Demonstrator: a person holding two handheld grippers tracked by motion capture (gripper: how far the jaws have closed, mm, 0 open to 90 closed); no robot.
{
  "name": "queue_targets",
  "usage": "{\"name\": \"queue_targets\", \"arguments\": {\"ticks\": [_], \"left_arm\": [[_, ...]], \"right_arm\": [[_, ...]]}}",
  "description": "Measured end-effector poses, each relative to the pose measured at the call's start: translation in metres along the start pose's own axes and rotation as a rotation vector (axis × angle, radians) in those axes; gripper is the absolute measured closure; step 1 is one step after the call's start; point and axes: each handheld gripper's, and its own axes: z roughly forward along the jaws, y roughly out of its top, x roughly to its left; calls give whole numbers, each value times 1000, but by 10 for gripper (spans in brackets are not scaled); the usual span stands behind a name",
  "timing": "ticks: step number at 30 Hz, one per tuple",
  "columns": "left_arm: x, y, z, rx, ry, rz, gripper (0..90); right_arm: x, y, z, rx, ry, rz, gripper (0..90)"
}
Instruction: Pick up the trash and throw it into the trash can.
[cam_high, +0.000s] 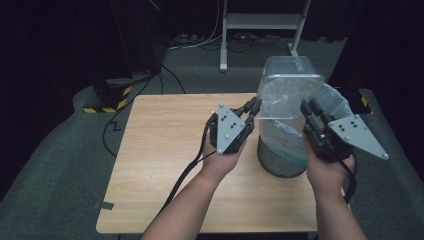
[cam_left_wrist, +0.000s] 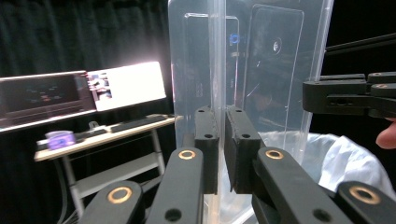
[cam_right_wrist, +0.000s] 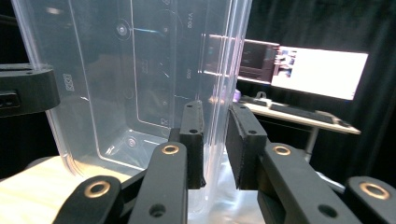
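Observation:
A clear plastic container (cam_high: 290, 90) hangs upright over a mesh waste bin (cam_high: 280, 162) lined with a pale plastic bag (cam_high: 334, 102). My left gripper (cam_high: 254, 106) is shut on the container's left wall, and my right gripper (cam_high: 310, 108) is shut on its right wall. In the left gripper view the jaws of the left gripper (cam_left_wrist: 222, 122) pinch the thin edge of the container (cam_left_wrist: 275, 70), with the right gripper's fingers (cam_left_wrist: 343, 95) beyond. In the right gripper view the right gripper (cam_right_wrist: 215, 113) clamps the container (cam_right_wrist: 116, 70) by its wall.
The bin stands at the right of a wooden table (cam_high: 165, 150). A white metal stand (cam_high: 260, 22) is on the floor behind it. A desk with lit monitors (cam_right_wrist: 322, 67) shows in the gripper views. A black cable (cam_high: 187, 172) trails from the left gripper.

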Motion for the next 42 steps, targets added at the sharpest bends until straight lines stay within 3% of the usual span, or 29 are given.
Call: {"name": "queue_targets", "arguments": {"ticks": [1, 2, 6, 9, 18, 23, 31, 33, 36, 39, 42], "left_arm": [[-2, 1, 6, -5, -9, -5, 839], [-5, 1, 12, -6, -19, -6, 839], [-16, 3, 36, -11, -52, -4, 839], [-18, 1, 44, -8, -64, -7, 839], [-20, -19, 75, 54, -106, -30, 837], [-20, -23, 82, 73, -101, -34, 836], [-18, -23, 87, 84, -103, -41, 824], [-17, -25, 89, 96, -100, -52, 793], [-15, -26, 90, 105, -100, -69, 602], [-14, -25, 88, 96, -105, -82, 551], [-16, -23, 84, 87, -113, -68, 543]], "right_arm": [[0, 0, 0, 0, 0, 0, 770], [-10, 0, -2, 0, -22, 11, 770], [-27, -1, -3, 1, -65, 17, 770], [-34, -3, -3, 8, -78, 24, 769], [-54, -23, 6, 73, -120, 47, 747], [-57, -28, 13, 114, -123, 69, 729], [-58, -28, 16, 113, -129, 68, 696], [-57, -27, 17, 121, -125, 73, 657], [-53, -26, 16, 113, -126, 75, 507], [-53, -25, 16, 107, -121, 79, 490], [-50, -24, 15, 102, -112, 77, 484]]}}
